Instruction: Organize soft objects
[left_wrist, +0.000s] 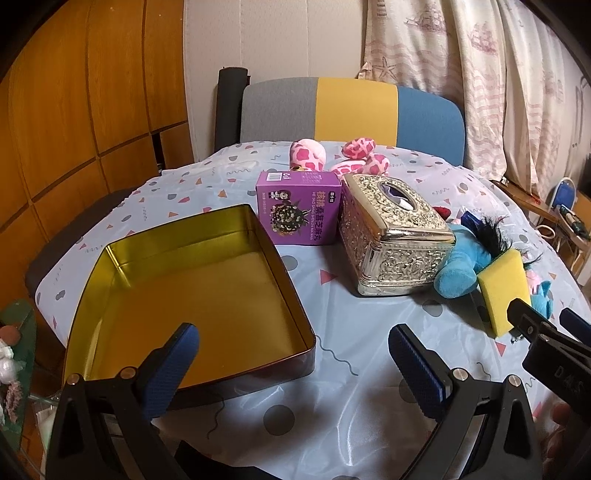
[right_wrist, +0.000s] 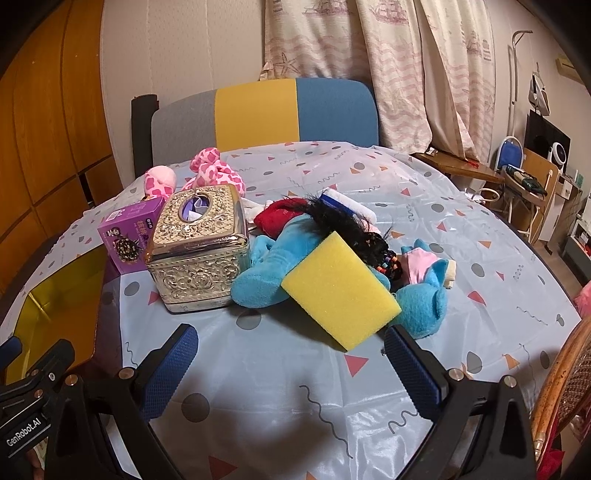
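A yellow sponge (right_wrist: 341, 290) leans on a blue plush toy (right_wrist: 266, 273) with black hair, right of the silver tissue box (right_wrist: 197, 254); the sponge also shows in the left wrist view (left_wrist: 504, 290). A pink spotted plush (left_wrist: 354, 155) lies at the table's far side. An open gold-lined tin (left_wrist: 195, 295) sits at the left. My left gripper (left_wrist: 293, 363) is open and empty, over the tin's near right corner. My right gripper (right_wrist: 291, 363) is open and empty, just in front of the sponge.
A purple carton (left_wrist: 299, 212) stands between the tin and the tissue box. A red cloth and a white-blue item (right_wrist: 343, 205) lie behind the blue plush. A patterned tablecloth (right_wrist: 332, 398) covers the round table. A chair (right_wrist: 258, 110) stands behind.
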